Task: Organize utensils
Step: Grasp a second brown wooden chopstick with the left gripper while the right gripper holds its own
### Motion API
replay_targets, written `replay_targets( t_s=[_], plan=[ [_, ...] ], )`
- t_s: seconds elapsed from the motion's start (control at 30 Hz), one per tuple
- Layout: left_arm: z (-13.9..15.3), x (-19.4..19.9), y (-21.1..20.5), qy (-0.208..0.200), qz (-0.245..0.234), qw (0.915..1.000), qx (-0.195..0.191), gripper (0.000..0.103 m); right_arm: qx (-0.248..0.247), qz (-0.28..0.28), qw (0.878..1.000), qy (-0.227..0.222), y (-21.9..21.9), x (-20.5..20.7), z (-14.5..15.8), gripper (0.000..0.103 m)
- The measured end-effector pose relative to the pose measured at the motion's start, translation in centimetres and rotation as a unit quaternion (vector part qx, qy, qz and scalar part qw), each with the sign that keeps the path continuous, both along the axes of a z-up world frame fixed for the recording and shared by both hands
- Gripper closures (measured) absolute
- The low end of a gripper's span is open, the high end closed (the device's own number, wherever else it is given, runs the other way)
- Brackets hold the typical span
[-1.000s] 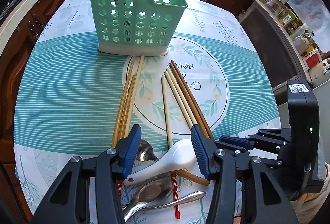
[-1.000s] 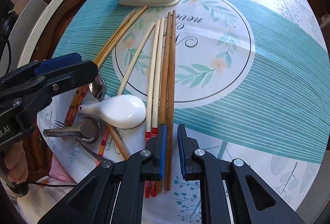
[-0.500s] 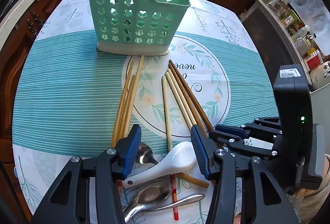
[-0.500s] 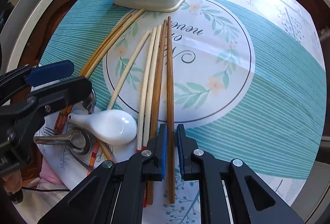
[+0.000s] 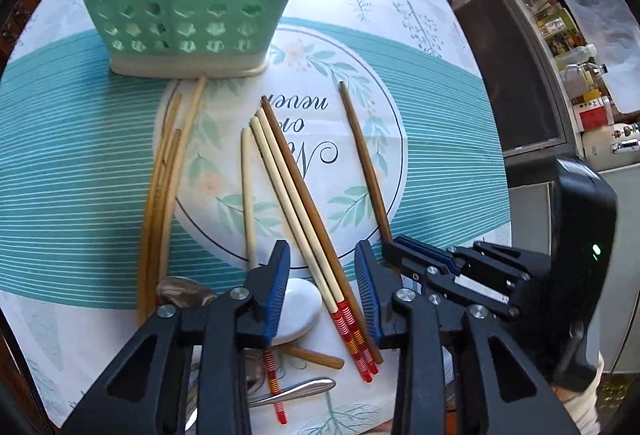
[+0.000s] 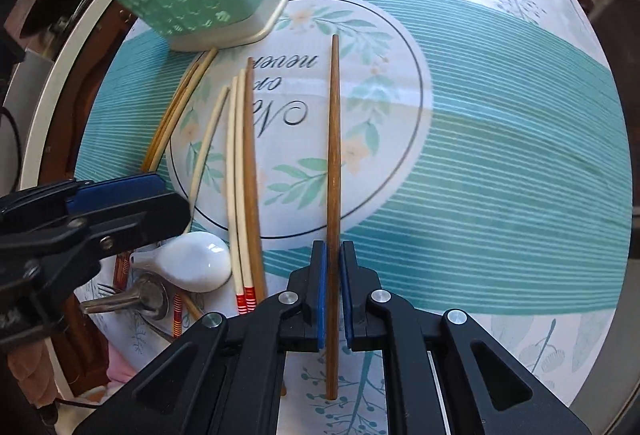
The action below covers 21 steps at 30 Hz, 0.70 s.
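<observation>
Brown chopstick [image 6: 334, 163] pinched in right hand-held gripper [image 6: 333, 291].

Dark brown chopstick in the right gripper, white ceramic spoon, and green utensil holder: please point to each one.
dark brown chopstick [image 6: 333, 155], right wrist view, middle of its shaft.
white ceramic spoon [image 6: 196, 262], right wrist view, its bowl.
green utensil holder [image 5: 180, 3], left wrist view, perforated front wall.

Right claw [image 5: 394, 249] grips a brown chopstick [image 5: 362, 151].
</observation>
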<state>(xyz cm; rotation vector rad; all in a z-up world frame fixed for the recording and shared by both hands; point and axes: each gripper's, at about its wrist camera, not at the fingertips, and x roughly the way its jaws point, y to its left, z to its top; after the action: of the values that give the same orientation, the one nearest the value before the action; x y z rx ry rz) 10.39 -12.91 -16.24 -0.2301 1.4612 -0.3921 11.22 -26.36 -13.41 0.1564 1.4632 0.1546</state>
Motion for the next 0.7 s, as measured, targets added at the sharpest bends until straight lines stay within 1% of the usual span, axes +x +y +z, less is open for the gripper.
replay_targets(
  t_s=[0.03, 0.07, 0.2, 0.27, 0.33, 0.5, 0.7],
  plan=[
    [-0.5, 0.2, -0.3, 0.011, 0.002, 0.9999, -0.002, 0.082, 0.002, -0.005, 1.0, 0.0, -0.2, 0.0, 0.1, 0.097],
    [-0.8, 0.4, -0.6, 0.021, 0.005, 0.9998, -0.006, 0.085, 0.003, -0.009, 1.0, -0.001, -0.3, -0.1, 0.1, 0.096],
    [-1.9, 1.0, -1.1, 0.044, 0.022, 0.9987, -0.012, 0.087, 0.016, -0.024, 1.0, -0.003, -1.3, -0.5, 0.3, 0.096],
    [-2.3, 1.2, -1.2, 0.052, 0.03, 0.9982, -0.012, 0.088, 0.022, -0.03, 0.999, -0.005, -1.9, -1.4, -0.4, 0.096],
    [-2.6, 1.4, -1.2, 0.059, 0.034, 0.9976, -0.013, 0.088, 0.027, -0.036, 0.999, -0.006, -1.8, -1.4, -0.4, 0.096],
    [-3.5, 1.6, -1.5, 0.073, 0.042, 0.9965, -0.008, 0.088, 0.036, -0.043, 0.998, -0.009, -2.3, -1.6, 0.1, 0.096],
    [-3.5, 1.8, -1.9, 0.073, 0.04, 0.9965, -0.003, 0.089, 0.04, -0.043, 0.998, -0.013, -2.6, -1.8, 0.5, 0.096]
  ],
)
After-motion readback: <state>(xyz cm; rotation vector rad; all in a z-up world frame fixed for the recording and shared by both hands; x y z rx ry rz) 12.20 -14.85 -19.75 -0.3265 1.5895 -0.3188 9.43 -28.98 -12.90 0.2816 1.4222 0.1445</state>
